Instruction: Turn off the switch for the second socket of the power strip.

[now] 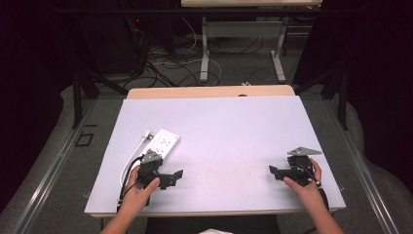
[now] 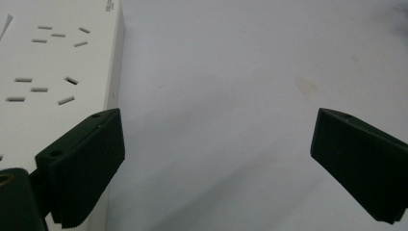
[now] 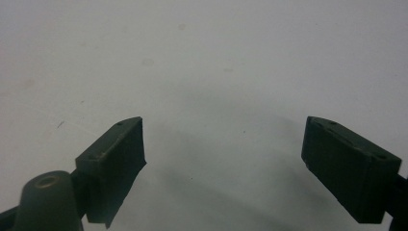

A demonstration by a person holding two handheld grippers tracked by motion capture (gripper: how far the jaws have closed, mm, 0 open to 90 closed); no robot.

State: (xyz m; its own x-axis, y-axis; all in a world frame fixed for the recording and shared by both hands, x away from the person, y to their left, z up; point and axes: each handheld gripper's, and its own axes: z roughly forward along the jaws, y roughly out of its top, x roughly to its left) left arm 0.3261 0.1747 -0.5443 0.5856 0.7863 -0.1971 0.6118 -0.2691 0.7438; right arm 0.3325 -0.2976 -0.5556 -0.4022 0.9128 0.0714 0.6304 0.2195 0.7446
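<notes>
A white power strip lies on the left of the white table top, with a white plug and cable at its far end. My left gripper rests near the front edge just below the strip, held by a hand. In the left gripper view the strip lies at the left, beside and under the left jaw, and the left gripper is open over bare table. My right gripper sits at the front right, pointing left. In the right gripper view the right gripper is open, with nothing between its jaws.
A wooden table edge shows behind the white top. Beyond it stand the grey legs of another table and loose cables on the floor. Dark frame posts flank the table.
</notes>
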